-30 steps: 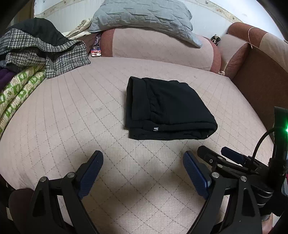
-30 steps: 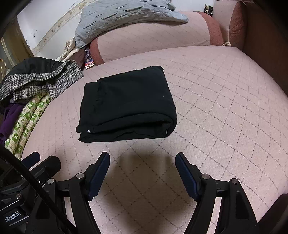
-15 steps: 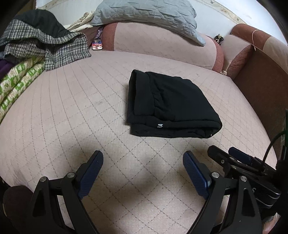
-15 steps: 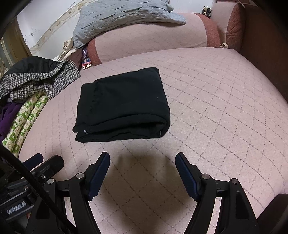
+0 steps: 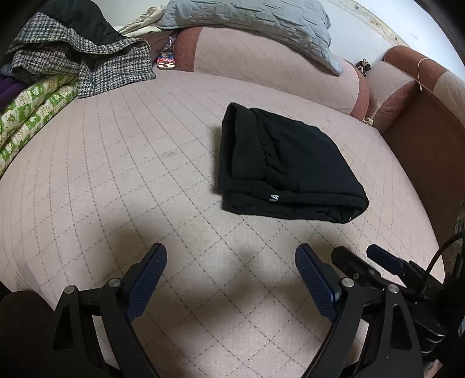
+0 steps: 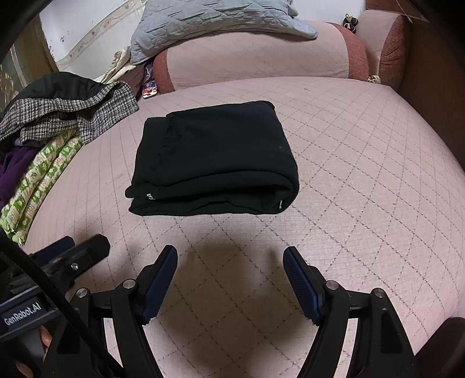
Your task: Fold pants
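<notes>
I judge the folding itself finished: the black pants (image 6: 213,158) lie as a compact, several-layer rectangle in the middle of the pink quilted cushion (image 5: 116,174), with the rounded fold toward my right and a small white tag showing on the near edge. My left gripper (image 5: 231,272) is spread wide and holds nothing, hanging over bare cushion short of the bundle; my right gripper (image 6: 230,269) is likewise wide apart and empty, also on the near side of the pants and not touching them. If anything is left, it seems to be only a tidy-up: the bottom layer sticks out a little at the near left corner, so a next move would call for a light nudge or a press there without dragging the stack open. The seat is soft and stitched in a diamond pattern, with a padded backrest (image 6: 261,55) behind, a grey quilted blanket (image 5: 261,20) draped over it, and a heap of checked and green-patterned clothes (image 6: 58,122) off to my left.
</notes>
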`<control>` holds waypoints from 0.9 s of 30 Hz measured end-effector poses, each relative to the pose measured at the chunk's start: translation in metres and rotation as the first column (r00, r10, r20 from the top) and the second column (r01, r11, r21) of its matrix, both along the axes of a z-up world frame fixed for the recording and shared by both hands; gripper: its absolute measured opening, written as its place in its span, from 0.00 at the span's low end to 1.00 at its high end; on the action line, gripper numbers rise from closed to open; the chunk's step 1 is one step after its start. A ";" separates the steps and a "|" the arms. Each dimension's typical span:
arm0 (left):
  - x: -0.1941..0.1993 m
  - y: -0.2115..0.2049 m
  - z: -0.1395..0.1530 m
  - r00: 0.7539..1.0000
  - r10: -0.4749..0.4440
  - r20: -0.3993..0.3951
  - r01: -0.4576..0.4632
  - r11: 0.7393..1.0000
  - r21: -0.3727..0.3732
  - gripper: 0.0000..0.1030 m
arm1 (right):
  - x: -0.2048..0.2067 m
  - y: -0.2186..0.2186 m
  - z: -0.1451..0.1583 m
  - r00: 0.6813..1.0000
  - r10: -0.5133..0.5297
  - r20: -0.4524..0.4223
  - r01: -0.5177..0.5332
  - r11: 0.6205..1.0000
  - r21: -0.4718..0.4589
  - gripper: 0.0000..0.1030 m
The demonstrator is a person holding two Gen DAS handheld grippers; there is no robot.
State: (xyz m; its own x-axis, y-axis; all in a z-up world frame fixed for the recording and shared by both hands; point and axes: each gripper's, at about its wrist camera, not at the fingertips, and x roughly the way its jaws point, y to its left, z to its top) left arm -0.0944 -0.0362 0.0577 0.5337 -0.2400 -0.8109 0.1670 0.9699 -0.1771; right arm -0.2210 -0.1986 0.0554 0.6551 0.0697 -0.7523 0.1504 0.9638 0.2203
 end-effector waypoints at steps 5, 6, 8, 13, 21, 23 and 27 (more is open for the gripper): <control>-0.001 -0.004 0.000 1.000 -0.009 -0.009 0.009 1.000 0.013 0.87 | 0.000 -0.009 -0.003 1.000 -0.019 -0.001 0.019 1.000 0.020 0.78; 0.000 -0.004 0.000 1.000 -0.005 -0.013 0.006 1.000 0.019 0.87 | 0.000 -0.010 -0.004 1.000 -0.021 0.000 0.021 0.999 0.027 0.77; -0.001 -0.002 0.005 1.000 0.011 -0.013 -0.010 0.999 0.047 0.87 | 0.003 -0.013 -0.005 1.000 -0.023 0.012 0.022 0.998 0.052 0.78; -0.004 0.001 0.013 0.998 0.065 0.019 -0.066 0.995 0.080 0.87 | 0.009 -0.012 -0.014 1.000 0.021 0.010 -0.021 0.995 0.093 0.78; -0.008 -0.026 0.025 0.997 0.018 0.072 -0.027 0.991 0.131 0.87 | -0.004 -0.038 -0.009 0.997 -0.019 0.069 0.008 0.987 0.160 0.78; -0.008 -0.029 0.028 0.996 0.008 0.090 -0.021 0.990 0.139 0.87 | -0.009 -0.044 -0.002 0.994 -0.043 0.097 0.027 0.987 0.160 0.78; -0.003 -0.028 0.029 0.996 -0.004 0.094 -0.010 0.989 0.149 0.87 | -0.015 -0.052 0.008 0.989 -0.076 0.130 0.057 0.987 0.147 0.78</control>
